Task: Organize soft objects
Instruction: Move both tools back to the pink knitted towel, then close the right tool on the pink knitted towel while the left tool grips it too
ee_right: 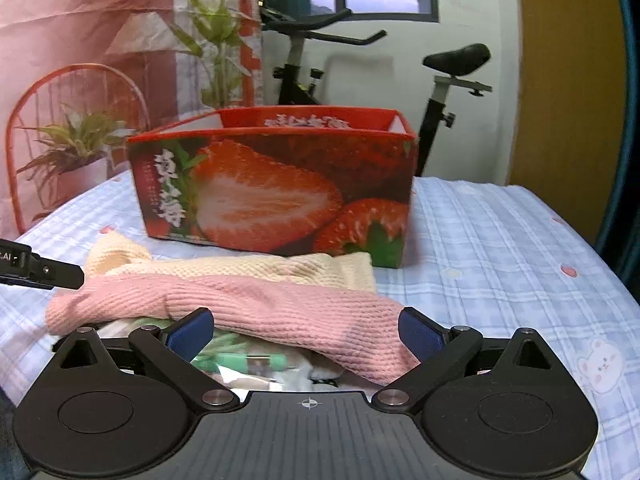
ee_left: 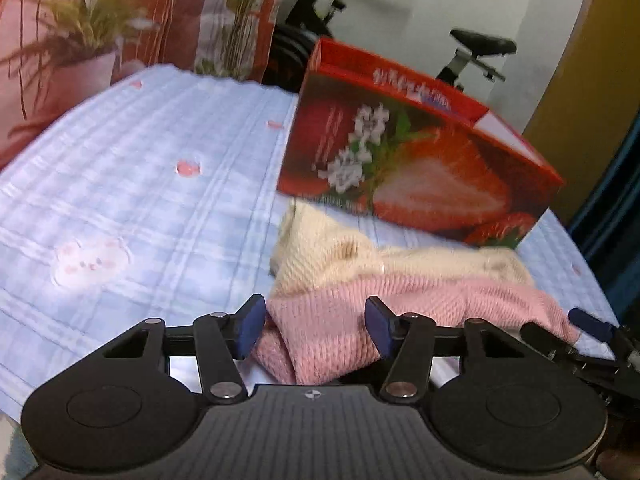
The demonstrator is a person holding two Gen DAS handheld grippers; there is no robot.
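Knit cloth (ee_left: 400, 300), pink over cream, lay on your bedspread (ee_left: 140, 168) before the strawberry box (ee_left: 420, 160). Your left gripper (ee_left: 316, 326) straddled its pink end, pads apart; right gripper (ee_right: 306, 334) gaped wide.

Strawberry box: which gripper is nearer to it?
Hard to call; perhaps the right. The right gripper faces the strawberry box head-on across the pink sock. The left gripper straddles that sock's other end, the box off to its right.
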